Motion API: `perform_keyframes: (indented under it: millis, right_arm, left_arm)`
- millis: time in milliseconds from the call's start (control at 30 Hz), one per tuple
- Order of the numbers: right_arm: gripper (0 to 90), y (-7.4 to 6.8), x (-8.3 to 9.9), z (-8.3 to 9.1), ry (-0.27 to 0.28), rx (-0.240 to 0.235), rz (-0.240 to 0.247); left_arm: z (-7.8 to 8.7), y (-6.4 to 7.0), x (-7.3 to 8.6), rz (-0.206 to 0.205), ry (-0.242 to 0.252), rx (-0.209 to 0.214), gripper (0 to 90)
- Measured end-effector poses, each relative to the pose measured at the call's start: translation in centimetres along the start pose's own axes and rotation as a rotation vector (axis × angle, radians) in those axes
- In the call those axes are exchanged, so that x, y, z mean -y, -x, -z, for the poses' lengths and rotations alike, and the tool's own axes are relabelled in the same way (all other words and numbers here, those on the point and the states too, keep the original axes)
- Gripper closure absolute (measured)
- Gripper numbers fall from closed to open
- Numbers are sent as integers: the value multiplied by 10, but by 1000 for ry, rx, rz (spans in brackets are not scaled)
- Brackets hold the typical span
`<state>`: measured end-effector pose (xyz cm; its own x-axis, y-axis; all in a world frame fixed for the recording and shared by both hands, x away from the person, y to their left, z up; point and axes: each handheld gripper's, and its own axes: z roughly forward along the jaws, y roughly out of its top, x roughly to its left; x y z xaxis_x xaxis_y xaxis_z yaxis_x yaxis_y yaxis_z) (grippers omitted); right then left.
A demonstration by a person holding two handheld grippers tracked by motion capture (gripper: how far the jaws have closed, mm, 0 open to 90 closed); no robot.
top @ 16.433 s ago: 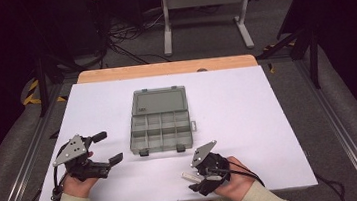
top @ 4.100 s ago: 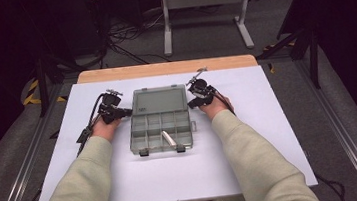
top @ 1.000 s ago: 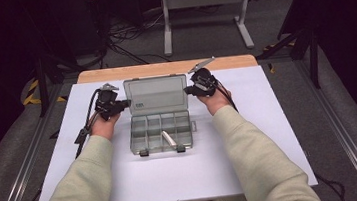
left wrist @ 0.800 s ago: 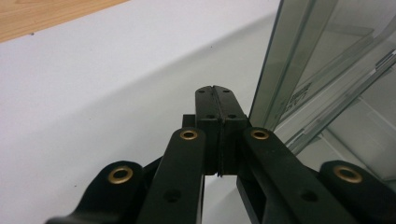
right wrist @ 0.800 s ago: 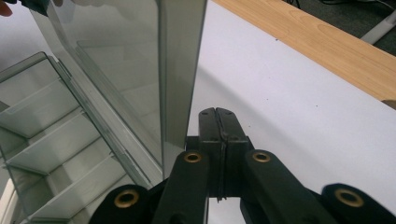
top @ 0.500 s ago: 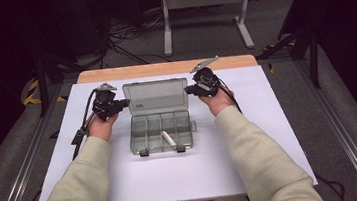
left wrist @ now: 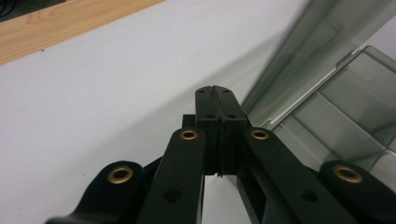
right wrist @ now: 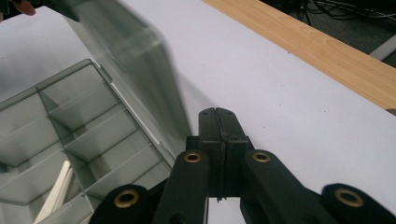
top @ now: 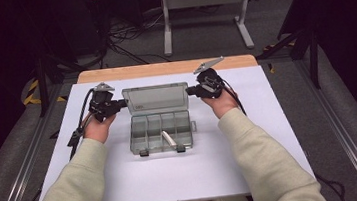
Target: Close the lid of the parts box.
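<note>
The white desk (top: 174, 176) takes up the middle of the high view, its wooden edge along the top. Just above centre on it sits a clear plastic box (top: 160, 132), its lid (top: 155, 99) standing open at the far side. A small white stick (top: 169, 138) lies in one front compartment. The left gripper (top: 122, 103) is at the lid's left edge, jaws pressed together on nothing. The right gripper (top: 189, 92) is at the lid's right edge, jaws likewise together and empty.
</note>
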<state>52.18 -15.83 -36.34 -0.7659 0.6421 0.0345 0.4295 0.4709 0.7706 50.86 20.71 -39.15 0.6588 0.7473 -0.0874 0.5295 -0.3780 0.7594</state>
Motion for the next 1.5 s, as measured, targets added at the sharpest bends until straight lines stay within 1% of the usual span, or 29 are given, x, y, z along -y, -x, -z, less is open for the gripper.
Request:
perform_keyframes:
  millis: [33,267,300,400,533,567,600,633,767,800,833,967,1000,1033,1067,1100,1133,1167,1233,1267,1300,1333,1400,1433,1467,1500]
  right_arm:
    - [900,-1,0,1,0,3,-1]
    - [900,-4,1,11,15,-12,9]
    - [900,-5,0,12,17,-13,11]
    - [900,-7,0,16,23,-19,20]
    - [900,-11,-1,18,26,-21,28]
    - [900,-12,-1,20,28,-24,31]
    - [900,-13,-1,21,30,-26,32]
    - [900,-14,0,21,34,-28,35]
    - [900,-17,1,23,33,-33,41]
    - [900,-18,1,24,33,-36,42]
    - [900,-19,2,24,33,-40,43]
    - [900,-22,5,26,32,-49,46]
    - [900,-23,5,26,32,-51,50]
    - [900,-25,6,27,33,-54,52]
    - [900,-26,7,27,33,-58,53]
    - [900,-27,7,28,33,-62,55]
    - [900,-28,8,28,35,-67,59]
    - [900,-30,9,29,33,-71,61]
    - [900,-32,11,29,31,-78,63]
    - [900,-34,12,29,28,-85,66]
    - [900,-35,13,29,25,-90,69]
    - [900,-37,13,29,21,-94,74]
    - [900,-39,14,30,18,-96,78]
    - [900,-41,15,30,15,-109,83]
    - [900,-42,16,31,13,-111,81]
    - [900,-43,17,31,12,-115,81]
  left_arm:
    - [1,0,0,-7,3,-3,894]
    - [5,2,0,-3,8,11,894]
    - [7,2,0,-14,10,8,894]
    - [11,4,-1,-17,21,14,894]
    - [16,6,-1,-24,25,25,894]
    - [17,7,-1,-22,29,22,894]
    - [19,7,0,-32,28,25,894]
    - [19,8,0,-26,31,27,894]
    - [22,10,2,-29,32,31,894]
    - [23,10,2,-44,30,31,894]
    - [24,11,3,-32,31,35,894]
    - [27,13,4,-36,32,42,894]
    - [28,13,4,-49,32,36,894]
    - [28,14,5,-36,32,41,894]
    - [29,14,5,-48,31,41,894]
    - [30,16,6,-36,32,44,894]
    - [30,16,6,-42,30,46,894]
    - [30,17,7,-35,29,52,894]
    - [31,17,8,-50,27,53,894]
    - [32,20,9,-34,19,64,894]
    - [33,21,10,-39,24,61,894]
    - [33,22,10,-38,26,67,894]
    - [34,22,11,-37,21,67,894]
    - [35,24,12,-41,8,77,894]
    - [35,25,13,-32,6,78,894]
    - [36,27,14,-35,-4,81,894]
